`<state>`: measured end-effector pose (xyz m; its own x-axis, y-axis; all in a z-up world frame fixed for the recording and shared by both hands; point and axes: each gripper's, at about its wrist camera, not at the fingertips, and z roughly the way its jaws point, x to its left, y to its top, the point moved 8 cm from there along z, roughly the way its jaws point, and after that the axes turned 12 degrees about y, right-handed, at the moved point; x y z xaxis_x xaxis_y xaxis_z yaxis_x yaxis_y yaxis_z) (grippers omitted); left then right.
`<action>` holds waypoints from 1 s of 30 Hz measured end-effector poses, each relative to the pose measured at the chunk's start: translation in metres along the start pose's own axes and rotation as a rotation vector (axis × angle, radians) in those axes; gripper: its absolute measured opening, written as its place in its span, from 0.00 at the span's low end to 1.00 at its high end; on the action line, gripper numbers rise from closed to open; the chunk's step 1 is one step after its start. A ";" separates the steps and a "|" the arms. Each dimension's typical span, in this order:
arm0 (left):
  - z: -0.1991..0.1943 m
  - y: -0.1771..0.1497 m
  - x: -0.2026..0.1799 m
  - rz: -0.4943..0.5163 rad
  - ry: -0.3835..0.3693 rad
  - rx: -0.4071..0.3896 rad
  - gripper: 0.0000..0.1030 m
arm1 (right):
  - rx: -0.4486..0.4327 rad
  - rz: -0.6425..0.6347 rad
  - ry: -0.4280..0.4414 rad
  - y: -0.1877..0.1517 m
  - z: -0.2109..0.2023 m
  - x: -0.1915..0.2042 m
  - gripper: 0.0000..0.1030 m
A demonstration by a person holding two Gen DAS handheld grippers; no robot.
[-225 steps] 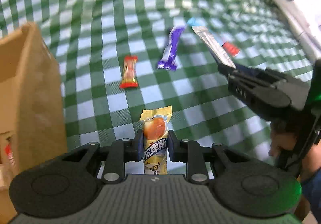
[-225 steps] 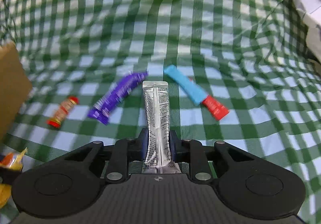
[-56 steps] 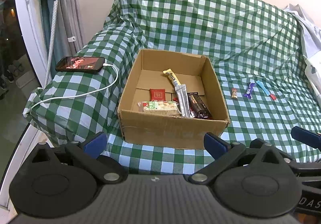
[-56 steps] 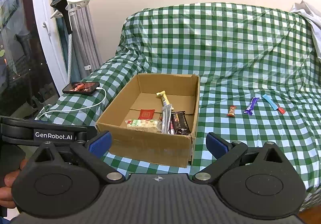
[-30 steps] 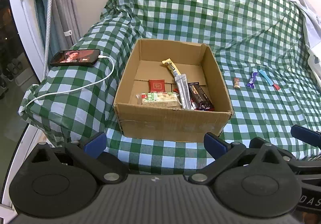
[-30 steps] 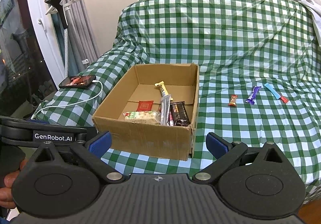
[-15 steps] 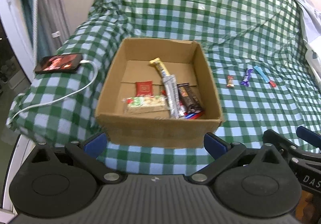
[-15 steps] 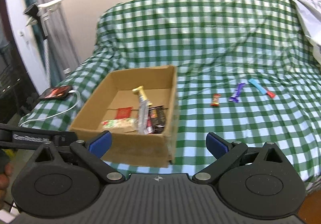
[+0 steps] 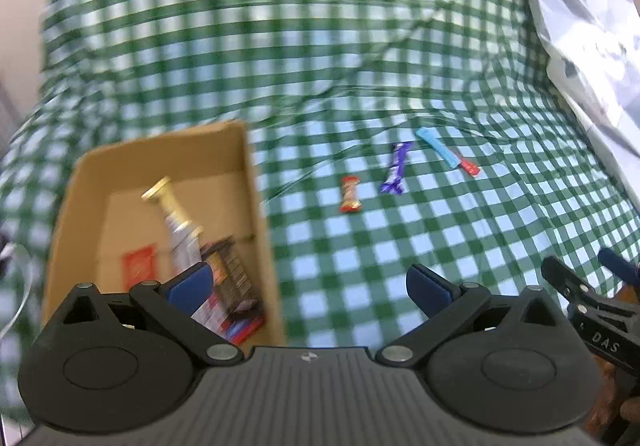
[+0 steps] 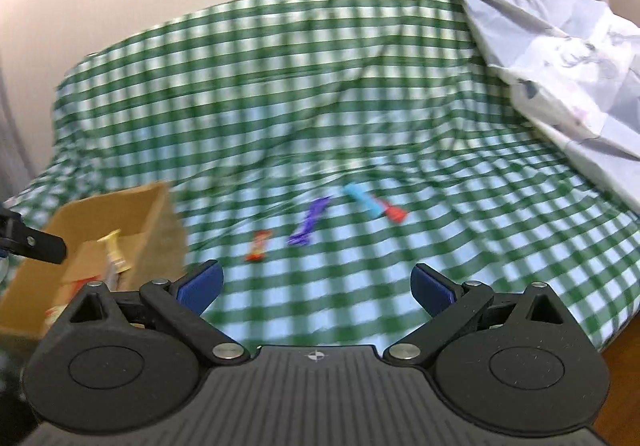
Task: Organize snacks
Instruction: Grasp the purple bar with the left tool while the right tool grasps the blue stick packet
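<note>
A brown cardboard box (image 9: 256, 206) (image 10: 160, 214) sits on the green checked cloth and holds several snack packets, among them a yellow-and-silver stick (image 9: 176, 222). Three snacks lie on the cloth to its right: a small red-orange bar (image 9: 350, 194) (image 10: 258, 245), a purple bar (image 9: 396, 173) (image 10: 310, 222) and a blue stick with a red end (image 9: 446, 152) (image 10: 370, 204). My left gripper (image 9: 308, 286) is open and empty, over the box's right wall. My right gripper (image 10: 316, 286) is open and empty, short of the loose snacks. Its tip (image 9: 592, 294) shows at the left wrist view's right edge.
A crumpled pale sheet (image 10: 560, 58) (image 9: 580, 26) lies heaped at the right end of the covered sofa. A white cable (image 9: 16, 306) curls at the far left. The cloth's front right edge drops to a wooden floor (image 10: 624, 370). Both views are motion-blurred.
Both grippers have swung right and forward, still open and empty. The box has slid to the left of both views and the three loose snacks now look larger and nearer.
</note>
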<state>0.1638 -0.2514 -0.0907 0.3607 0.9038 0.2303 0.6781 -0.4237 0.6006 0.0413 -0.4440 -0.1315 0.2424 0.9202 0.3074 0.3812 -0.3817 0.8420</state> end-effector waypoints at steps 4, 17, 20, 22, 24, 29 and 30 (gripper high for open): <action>0.069 0.036 -0.055 0.090 -0.023 0.027 1.00 | 0.006 -0.050 0.003 0.019 0.063 -0.046 0.97; 0.313 0.089 -0.163 0.213 -0.074 0.203 1.00 | 0.219 -0.262 0.091 0.036 0.331 -0.148 0.97; 0.331 0.097 -0.174 0.179 -0.113 0.207 1.00 | 0.256 -0.253 0.131 0.037 0.370 -0.150 0.97; 0.335 0.104 -0.180 0.164 -0.118 0.185 0.96 | 0.277 -0.272 0.144 0.038 0.392 -0.149 0.97; 0.334 0.108 -0.185 0.156 -0.145 0.173 0.64 | 0.293 -0.288 0.167 0.039 0.408 -0.146 0.92; 0.317 0.108 -0.181 0.116 -0.183 0.183 0.14 | 0.265 -0.331 0.203 0.044 0.399 -0.135 0.06; 0.311 0.109 -0.178 0.114 -0.183 0.170 0.14 | 0.258 -0.353 0.189 0.043 0.394 -0.134 0.05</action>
<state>0.3727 -0.4771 -0.3043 0.5396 0.8306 0.1376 0.7190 -0.5397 0.4379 0.3768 -0.6182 -0.3111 -0.0992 0.9881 0.1174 0.6263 -0.0297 0.7790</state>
